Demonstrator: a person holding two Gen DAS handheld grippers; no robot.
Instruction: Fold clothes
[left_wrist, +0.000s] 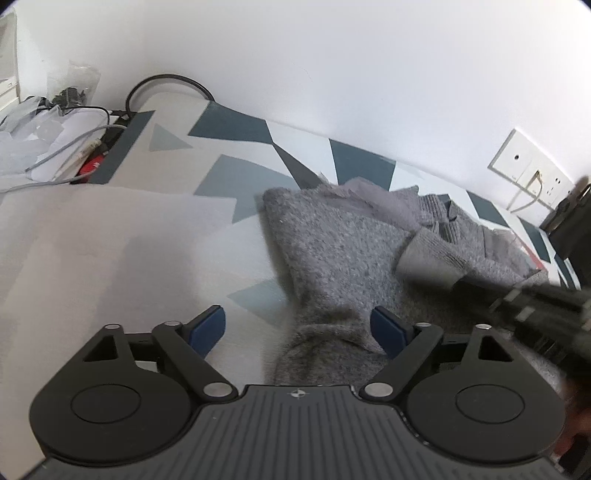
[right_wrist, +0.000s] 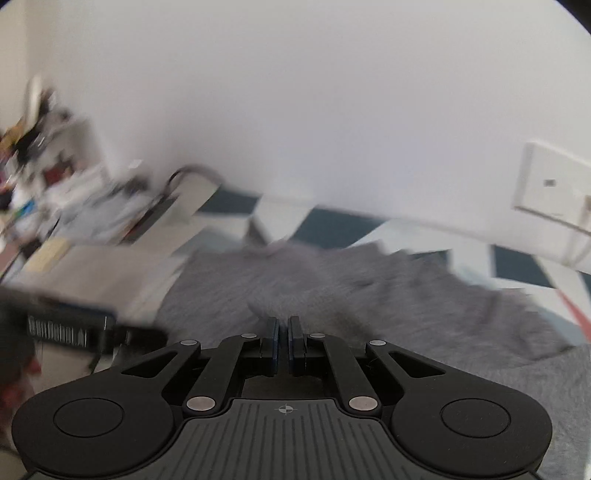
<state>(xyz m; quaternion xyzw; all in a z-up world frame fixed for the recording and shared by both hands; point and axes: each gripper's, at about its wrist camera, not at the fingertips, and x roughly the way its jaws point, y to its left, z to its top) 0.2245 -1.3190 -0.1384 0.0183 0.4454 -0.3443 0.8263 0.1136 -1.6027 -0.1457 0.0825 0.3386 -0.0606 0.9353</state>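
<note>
Bright, even light; right wrist view motion-blurred; fisheye edges curve.

Sweater (left_wrist: 332, 240): grey knitted wool-like cloth, fuzzy and rough, matt; ribbed knit at the cuff (left_wrist: 432, 258). Table (left_wrist: 92, 236) covering: smooth matt sheet printed with flat grey, teal and white triangles. Left hand-held gripper (left_wrist: 297, 328): matt black plastic body, ridged top plate, dull silvery metal pivot pins, smooth blue pads. Wall (left_wrist: 332, 74): white, matt, smooth. Socket plate (left_wrist: 517, 158): smooth off-white plastic.
</note>
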